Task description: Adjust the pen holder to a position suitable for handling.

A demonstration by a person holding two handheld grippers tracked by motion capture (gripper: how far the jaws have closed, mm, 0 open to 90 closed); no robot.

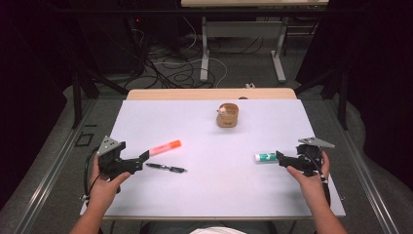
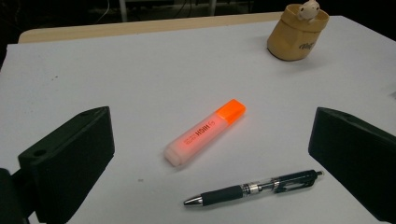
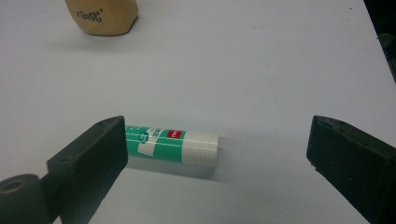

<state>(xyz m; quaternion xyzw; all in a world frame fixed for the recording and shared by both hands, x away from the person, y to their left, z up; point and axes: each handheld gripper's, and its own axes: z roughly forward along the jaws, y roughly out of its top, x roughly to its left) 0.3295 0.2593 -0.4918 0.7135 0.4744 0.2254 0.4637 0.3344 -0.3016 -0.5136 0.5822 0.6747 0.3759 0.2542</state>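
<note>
An orange highlighter (image 1: pixel 165 146) (image 2: pixel 205 133) lies on the white table top (image 1: pixel 209 190), just ahead of my left gripper (image 1: pixel 142 157) (image 2: pixel 210 126). That gripper's jaws stand wide open and touch nothing. A black pen (image 1: pixel 165 168) (image 2: pixel 254 187) lies beside the highlighter, nearer the person. At the right, a green and white glue stick (image 1: pixel 265 157) (image 3: pixel 173 144) lies on its side between the open jaws of my right gripper (image 1: pixel 281 158) (image 3: pixel 217 133). One end of the stick is hidden behind one jaw, and the pads do not press on it.
A small tan wooden cup (image 1: pixel 227 115) (image 2: pixel 296 32) (image 3: pixel 102 16) with a little figure in it stands upright at the far middle of the table. Beyond the table's far edge are cables and a desk frame (image 1: pixel 243 44) on the floor.
</note>
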